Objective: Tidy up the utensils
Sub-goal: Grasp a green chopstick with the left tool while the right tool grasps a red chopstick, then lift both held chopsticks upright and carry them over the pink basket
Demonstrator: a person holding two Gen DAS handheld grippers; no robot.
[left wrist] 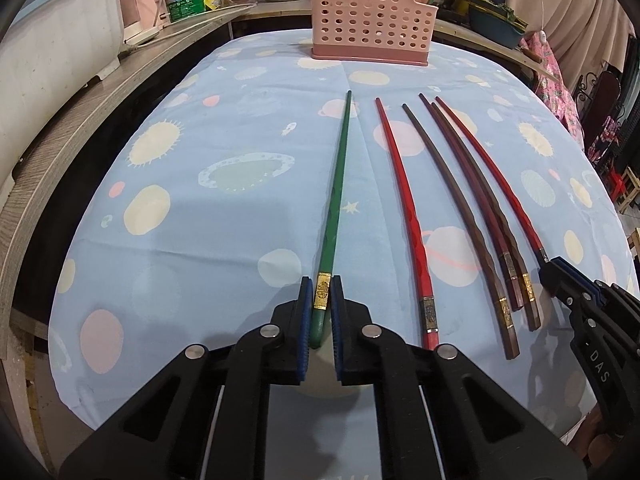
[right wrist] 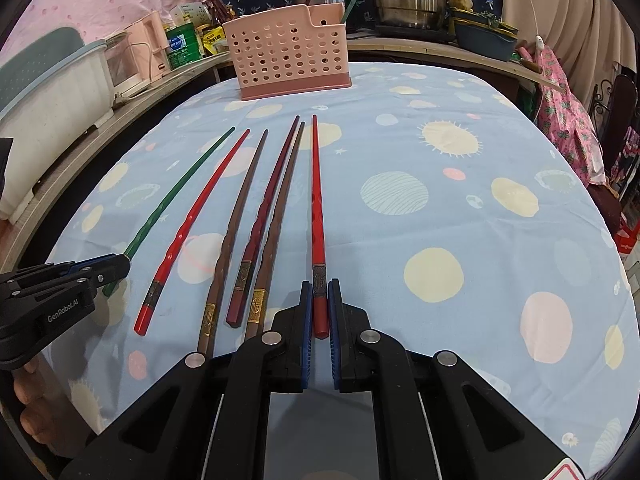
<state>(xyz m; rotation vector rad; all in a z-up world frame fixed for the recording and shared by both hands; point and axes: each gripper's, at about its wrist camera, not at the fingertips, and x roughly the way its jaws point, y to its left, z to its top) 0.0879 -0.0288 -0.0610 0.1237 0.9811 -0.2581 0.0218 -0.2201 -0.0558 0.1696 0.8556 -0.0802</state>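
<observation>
Blue-padded left tongs (left wrist: 321, 294) clamp a green chopstick (left wrist: 338, 184), right tongs (right wrist: 320, 294) clamp a red chopstick (right wrist: 317, 208), near the counter's (right wrist: 460, 240) front edge.

Bare tablecloth (right wrist: 460, 168) lies open right of the chopstick row (right wrist: 256, 220) and between its tips and the pink basket (right wrist: 288, 56); leftward, a counter edge (left wrist: 80, 128) and white tub (left wrist: 52, 32) bound the table.

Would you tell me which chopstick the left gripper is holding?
The green chopstick, the only green one, leftmost in the row; the left gripper grips its gold-banded end.
</observation>
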